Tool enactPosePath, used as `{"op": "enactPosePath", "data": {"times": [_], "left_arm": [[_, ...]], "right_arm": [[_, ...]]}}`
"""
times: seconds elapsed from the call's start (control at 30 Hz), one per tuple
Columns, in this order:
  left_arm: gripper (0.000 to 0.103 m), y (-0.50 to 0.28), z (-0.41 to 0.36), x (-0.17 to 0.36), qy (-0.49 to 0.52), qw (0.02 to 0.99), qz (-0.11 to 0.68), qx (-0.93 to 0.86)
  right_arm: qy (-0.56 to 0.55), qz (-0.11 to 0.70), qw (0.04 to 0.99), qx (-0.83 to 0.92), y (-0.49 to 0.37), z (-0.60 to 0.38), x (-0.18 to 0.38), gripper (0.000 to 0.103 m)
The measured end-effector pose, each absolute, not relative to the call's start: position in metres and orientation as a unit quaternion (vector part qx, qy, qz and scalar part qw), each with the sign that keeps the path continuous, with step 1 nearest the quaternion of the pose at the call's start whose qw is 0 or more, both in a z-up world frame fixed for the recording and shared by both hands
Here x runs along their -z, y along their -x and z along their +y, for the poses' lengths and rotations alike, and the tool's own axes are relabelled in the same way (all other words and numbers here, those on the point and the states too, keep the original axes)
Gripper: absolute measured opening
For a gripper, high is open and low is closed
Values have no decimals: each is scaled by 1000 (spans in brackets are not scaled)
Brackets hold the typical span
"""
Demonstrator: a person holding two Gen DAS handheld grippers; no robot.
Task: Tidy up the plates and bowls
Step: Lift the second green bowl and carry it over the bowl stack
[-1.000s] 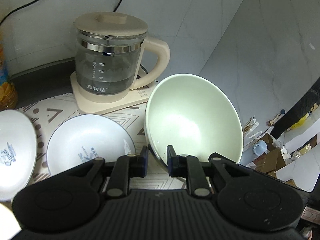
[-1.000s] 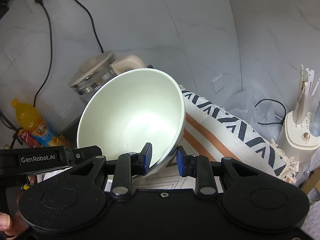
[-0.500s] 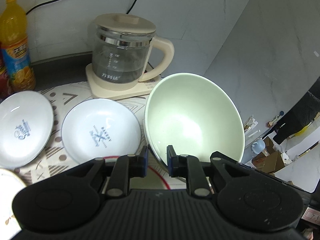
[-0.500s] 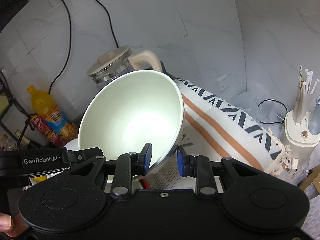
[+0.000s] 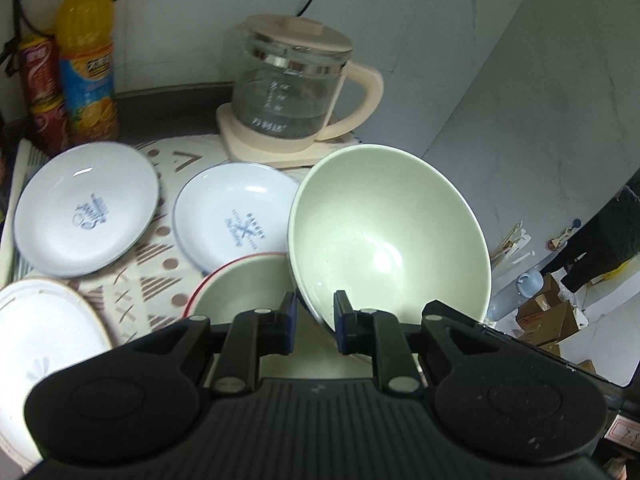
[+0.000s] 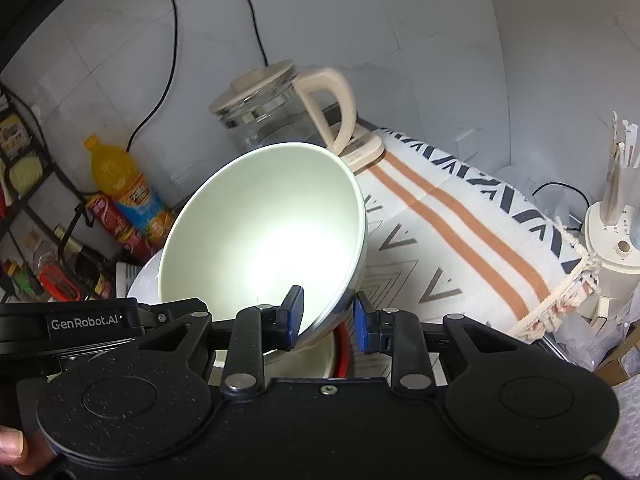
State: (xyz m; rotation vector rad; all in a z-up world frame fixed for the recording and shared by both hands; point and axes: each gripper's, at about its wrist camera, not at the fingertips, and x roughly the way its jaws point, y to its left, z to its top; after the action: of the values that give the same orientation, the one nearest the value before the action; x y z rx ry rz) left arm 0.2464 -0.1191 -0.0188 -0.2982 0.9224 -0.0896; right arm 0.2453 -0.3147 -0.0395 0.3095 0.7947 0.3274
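A large pale green bowl (image 5: pixel 388 236) is held tilted in the air by both grippers. My left gripper (image 5: pixel 315 322) is shut on its near rim; my right gripper (image 6: pixel 328 316) is shut on the opposite rim of the same bowl (image 6: pixel 264 236). Below it sits a red-rimmed bowl (image 5: pixel 240 284), also seen in the right wrist view (image 6: pixel 340 344). Two white plates with blue print (image 5: pixel 86 218) (image 5: pixel 236 216) lie on the patterned cloth. A cream-rimmed plate (image 5: pixel 44 336) lies at the near left.
A glass kettle (image 5: pixel 292 92) on a beige base stands at the back. An orange juice bottle (image 5: pixel 86 56) and a red can (image 5: pixel 40 88) stand at the back left. A striped cloth (image 6: pixel 460 232) and a white appliance (image 6: pixel 612 248) lie to the right.
Both grippers have carried the green bowl back and down toward the red-rimmed bowl. More plates, the bottle and the can have come into view.
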Motion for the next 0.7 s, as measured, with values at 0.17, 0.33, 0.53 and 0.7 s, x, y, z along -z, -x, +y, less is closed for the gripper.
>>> {"op": "enactPosePath", "data": {"times": [0.17, 0.33, 0.53, 0.7], "left_arm": [[17, -238, -112, 24, 144, 879, 453, 32], [17, -233, -106, 29, 147, 876, 459, 25], [17, -232, -100, 31, 149, 873, 464, 19], [17, -227, -92, 34, 151, 867, 474, 14]], "right_arm": [[-146, 392, 893, -165, -240, -306, 45, 27], [-135, 390, 895, -170, -236, -299, 45, 27], [-119, 399, 891, -180, -238, -290, 45, 27], [-98, 415, 882, -200, -234, -282, 46, 29]]}}
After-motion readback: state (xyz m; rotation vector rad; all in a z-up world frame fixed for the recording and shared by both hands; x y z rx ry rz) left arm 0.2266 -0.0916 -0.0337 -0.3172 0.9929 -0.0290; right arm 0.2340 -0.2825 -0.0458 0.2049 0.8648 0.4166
